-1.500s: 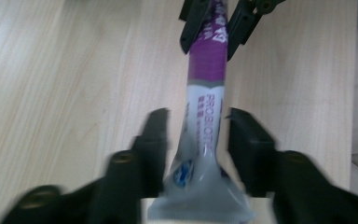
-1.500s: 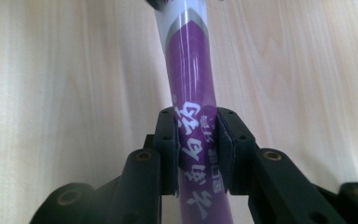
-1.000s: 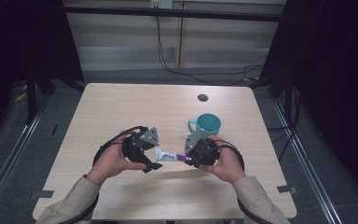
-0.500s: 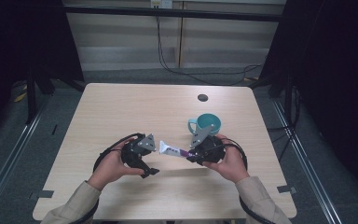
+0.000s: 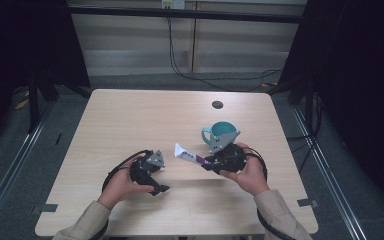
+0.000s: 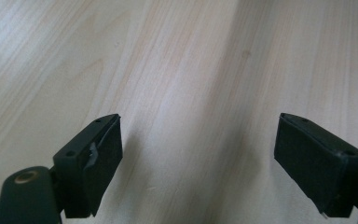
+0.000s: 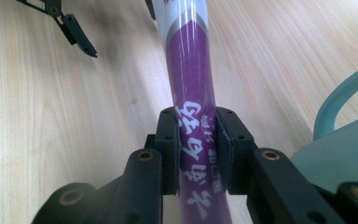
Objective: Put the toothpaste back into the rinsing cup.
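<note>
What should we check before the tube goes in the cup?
1. Right gripper shut on the tube: ok.
2. Left gripper has let go, its jaws having just opened with only bare table between them: ok.
3. Left gripper away from the tube: ok in the high view.
4. Cup upright beside the right hand: ok.
5. Cup empty inside: cannot tell.
6. Tube cap on: cannot tell.

Wooden table (image 5: 130, 120) (teal mug (image 5: 220, 134) on it).
</note>
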`<control>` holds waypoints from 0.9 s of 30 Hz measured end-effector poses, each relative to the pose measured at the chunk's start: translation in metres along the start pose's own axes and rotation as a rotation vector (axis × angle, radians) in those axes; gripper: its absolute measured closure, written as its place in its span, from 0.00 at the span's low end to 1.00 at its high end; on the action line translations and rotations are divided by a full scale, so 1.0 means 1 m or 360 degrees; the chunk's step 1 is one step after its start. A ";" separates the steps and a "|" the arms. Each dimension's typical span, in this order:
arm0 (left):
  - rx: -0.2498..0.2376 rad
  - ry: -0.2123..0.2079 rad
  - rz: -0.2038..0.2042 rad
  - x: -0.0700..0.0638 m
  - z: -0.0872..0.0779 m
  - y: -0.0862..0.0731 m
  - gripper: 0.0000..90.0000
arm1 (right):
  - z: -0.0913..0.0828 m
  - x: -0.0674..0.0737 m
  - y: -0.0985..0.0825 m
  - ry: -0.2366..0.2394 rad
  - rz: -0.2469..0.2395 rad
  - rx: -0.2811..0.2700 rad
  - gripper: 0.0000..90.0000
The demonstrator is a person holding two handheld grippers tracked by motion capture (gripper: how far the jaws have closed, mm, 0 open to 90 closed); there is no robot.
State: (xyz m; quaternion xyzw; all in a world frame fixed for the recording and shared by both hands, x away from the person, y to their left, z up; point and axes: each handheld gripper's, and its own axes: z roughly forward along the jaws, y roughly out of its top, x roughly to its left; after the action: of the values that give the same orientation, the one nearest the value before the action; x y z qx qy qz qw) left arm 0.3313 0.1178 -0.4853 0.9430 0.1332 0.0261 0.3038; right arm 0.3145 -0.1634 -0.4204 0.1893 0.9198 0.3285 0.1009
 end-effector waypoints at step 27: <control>-0.0173 0.0045 -0.0057 0.004 0.006 -0.021 0.14 | -0.005 -0.011 -0.010 -0.0006 0.0189 -0.0203 0.80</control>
State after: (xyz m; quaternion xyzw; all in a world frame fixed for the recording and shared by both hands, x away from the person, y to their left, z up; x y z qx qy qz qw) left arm 0.3309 0.1318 -0.5022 0.9221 0.1529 0.0411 0.3532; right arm 0.3202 -0.1781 -0.4219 0.2373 0.8840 0.3915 0.0948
